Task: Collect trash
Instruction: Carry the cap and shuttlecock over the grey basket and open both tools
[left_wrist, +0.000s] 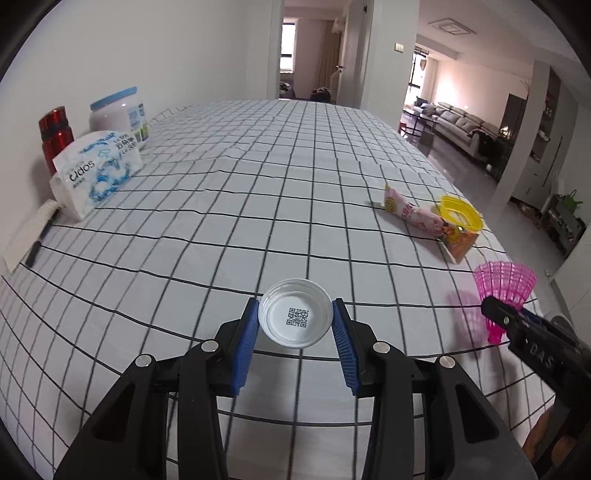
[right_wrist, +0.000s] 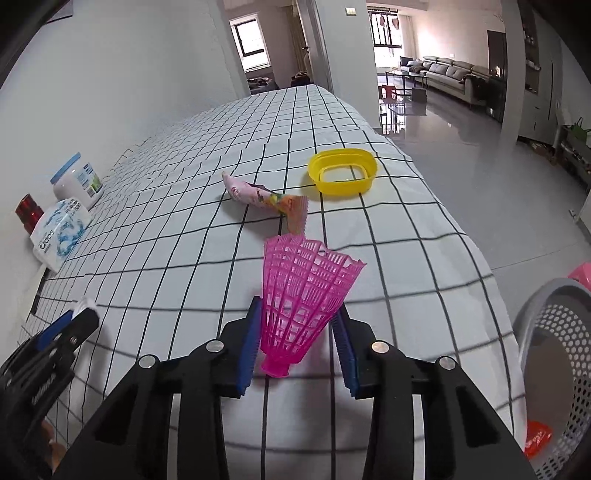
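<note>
The desk (right_wrist: 388, 236), under a checked cloth, runs ahead of both claws. A grey perforated basket (right_wrist: 546, 332) sits low to the right of the right claw (right_wrist: 299, 332), likely the bin for the trash. Ahead of that claw lie a yellow lid ring (right_wrist: 343, 170) and a pink wrapper (right_wrist: 258, 195). The right claw grips a pink shuttlecock (right_wrist: 303, 295), clamped on its flimsy skirt. The left claw (left_wrist: 295, 325) grips a white cap (left_wrist: 295, 317) by its rim. To do this well, I would carry the shuttlecock gently rightward over the basket before loosening, keeping the cap level.
</note>
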